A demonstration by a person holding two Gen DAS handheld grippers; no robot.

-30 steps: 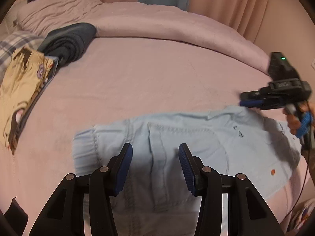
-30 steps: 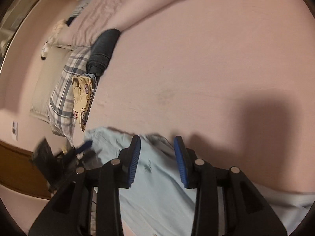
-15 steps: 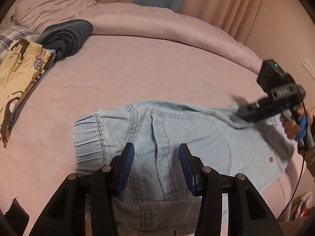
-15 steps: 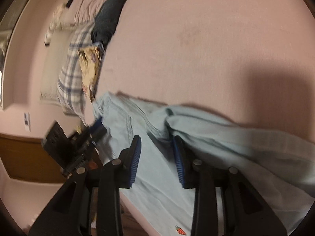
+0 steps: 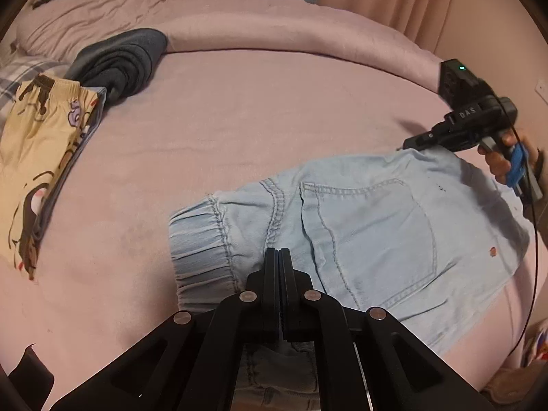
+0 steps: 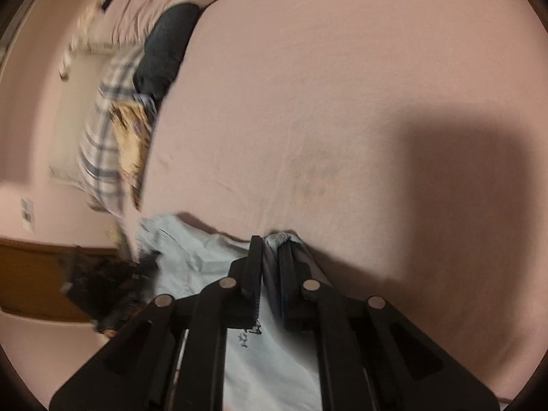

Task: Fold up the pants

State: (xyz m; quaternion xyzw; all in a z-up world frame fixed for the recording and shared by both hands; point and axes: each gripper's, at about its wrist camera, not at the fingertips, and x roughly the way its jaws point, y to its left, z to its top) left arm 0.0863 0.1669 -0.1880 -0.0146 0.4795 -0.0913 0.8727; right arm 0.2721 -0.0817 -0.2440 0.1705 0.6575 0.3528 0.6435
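Observation:
Light blue denim pants (image 5: 363,226) lie across the pink bed (image 5: 274,102), elastic waistband to the left. In the left wrist view my left gripper (image 5: 278,257) is closing, its fingers together with the tips pressed into the denim beside the waistband. The right gripper (image 5: 411,143), held by a hand (image 5: 496,164), bites the pants' far right edge. From the right wrist, that gripper (image 6: 270,250) is closing, and a fold of the pants (image 6: 205,267) pokes out between its pads. The left gripper (image 6: 113,284) shows there only as a dark blur.
A folded dark grey garment (image 5: 120,61) and yellow printed pants (image 5: 37,144) lie at the bed's left side on a plaid pillow (image 6: 99,144). A rolled pink duvet (image 5: 291,24) runs along the back. The bed's edge drops off at the lower right.
Both grippers went from open to shut on the denim. The right gripper moved to the pants' far edge, and the cloth now lies flatter and farther right in the left wrist view.

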